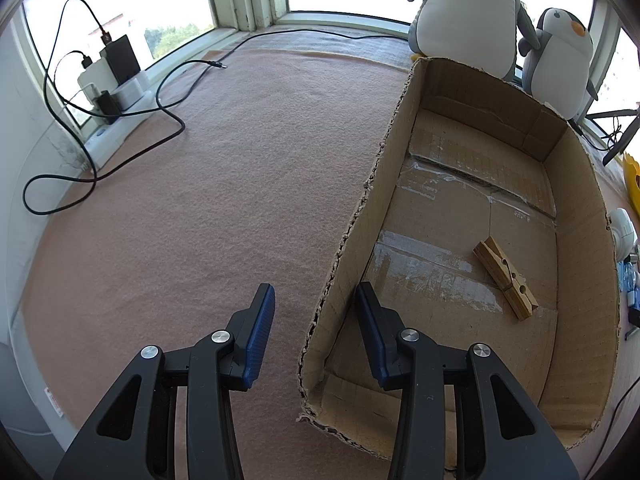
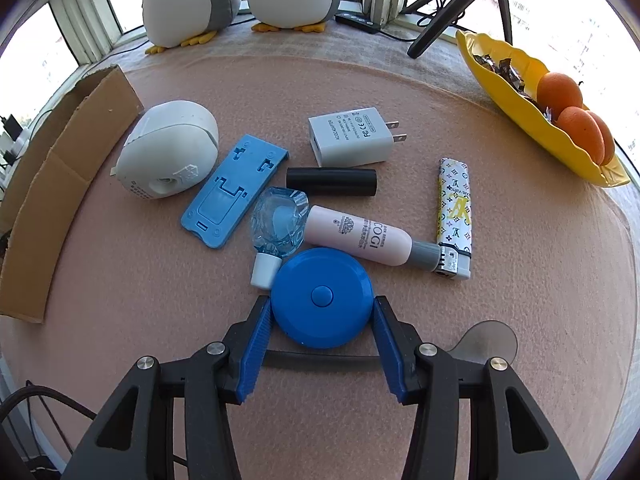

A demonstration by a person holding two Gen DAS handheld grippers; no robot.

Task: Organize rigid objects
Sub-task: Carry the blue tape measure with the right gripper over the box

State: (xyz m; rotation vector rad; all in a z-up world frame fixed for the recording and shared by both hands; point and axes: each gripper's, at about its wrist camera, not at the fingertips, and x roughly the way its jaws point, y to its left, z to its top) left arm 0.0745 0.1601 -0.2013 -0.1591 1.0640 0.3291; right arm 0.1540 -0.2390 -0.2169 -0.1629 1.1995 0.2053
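The blue round case [image 2: 322, 298] lies flat on the pink felt mat [image 2: 500, 320] directly between the fingers of the right gripper [image 2: 322, 312], nearest of all the clutter to that gripper. Both blue pads [image 2: 256, 344] sit against its rim, one on each side, so the gripper appears closed on it at roughly half its spread, with the case not visibly raised off the mat.

Just ahead of the fingertips, a clear blue bottle [image 2: 280, 224] with a white cap touches or nearly touches the case's far-left edge, and a pink tube [image 2: 356, 236] lies just beyond its far-right edge. Further ahead are a blue phone stand [image 2: 228, 196], a black cylinder [image 2: 332, 182], a white charger plug [image 2: 348, 136], a patterned lighter [image 2: 454, 208] and a white rounded device [image 2: 172, 152].

To do the pick well, I judge the grip should stay centred across the widest part of the disc, since a smooth round rim can squirt out, and the lift should go straight up so the bottle cap and tube are not dragged.

The cardboard box [image 2: 52, 184] stands well off to the gripper's left. The left gripper [image 1: 316, 300] straddles that box's near wall, jaws apart and empty; a wooden clothespin [image 1: 506, 280] already lies inside.
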